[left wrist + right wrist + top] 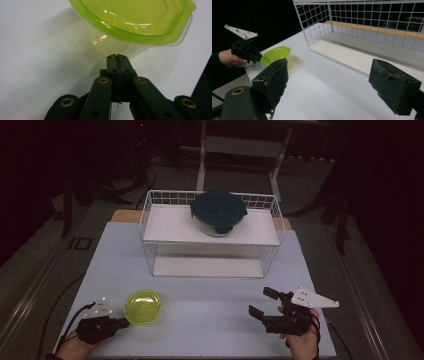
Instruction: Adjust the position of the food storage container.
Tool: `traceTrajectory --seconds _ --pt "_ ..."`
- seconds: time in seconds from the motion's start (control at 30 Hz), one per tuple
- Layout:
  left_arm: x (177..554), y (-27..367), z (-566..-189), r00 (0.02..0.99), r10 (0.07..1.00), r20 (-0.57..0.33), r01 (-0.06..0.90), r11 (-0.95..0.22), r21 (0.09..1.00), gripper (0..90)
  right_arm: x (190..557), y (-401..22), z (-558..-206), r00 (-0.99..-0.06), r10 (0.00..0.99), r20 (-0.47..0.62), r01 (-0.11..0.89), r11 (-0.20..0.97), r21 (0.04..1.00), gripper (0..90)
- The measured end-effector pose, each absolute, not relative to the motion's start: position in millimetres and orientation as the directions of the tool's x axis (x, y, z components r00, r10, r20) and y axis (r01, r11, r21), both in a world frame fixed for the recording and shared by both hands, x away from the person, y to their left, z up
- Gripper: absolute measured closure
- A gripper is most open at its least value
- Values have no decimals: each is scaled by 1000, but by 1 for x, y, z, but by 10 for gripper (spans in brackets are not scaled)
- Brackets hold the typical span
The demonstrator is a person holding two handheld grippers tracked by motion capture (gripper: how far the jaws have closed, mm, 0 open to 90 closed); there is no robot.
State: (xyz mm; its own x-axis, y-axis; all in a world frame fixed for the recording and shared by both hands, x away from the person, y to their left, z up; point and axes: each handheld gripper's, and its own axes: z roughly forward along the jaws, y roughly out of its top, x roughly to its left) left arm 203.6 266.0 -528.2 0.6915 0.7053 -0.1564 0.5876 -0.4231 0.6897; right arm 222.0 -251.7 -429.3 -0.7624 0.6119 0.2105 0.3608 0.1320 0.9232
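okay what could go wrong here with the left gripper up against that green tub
The left gripper has its jaws shut at the wall of the translucent yellow-green plastic tub, nothing visibly between them. Pushing may slide or tip the tub, which already looks tilted. The right gripper, jaws open, is too far away to steady it.

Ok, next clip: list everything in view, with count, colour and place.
tub: one, clear with a yellow-green lid, near left of the table, tilted, at the left gripper's tips.
bowl: one, glass with a dark teal lid, on the rack's top shelf.
rack: one, white wire, two white shelves, far middle of the table.
table: one, pale top.
left gripper: black, jaws shut, tips against the tub's wall below its rim; whether they pinch it cannot be told.
right gripper: black, jaws open, nothing between them, near right.
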Motion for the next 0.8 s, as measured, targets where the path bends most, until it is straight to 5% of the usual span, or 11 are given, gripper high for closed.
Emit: traceTrajectory --seconds 0.8 --pt "247 263 -530 685 714 -144 593 -432 679 885 221 -253 -429 -765 608 212 359 129 924 153"
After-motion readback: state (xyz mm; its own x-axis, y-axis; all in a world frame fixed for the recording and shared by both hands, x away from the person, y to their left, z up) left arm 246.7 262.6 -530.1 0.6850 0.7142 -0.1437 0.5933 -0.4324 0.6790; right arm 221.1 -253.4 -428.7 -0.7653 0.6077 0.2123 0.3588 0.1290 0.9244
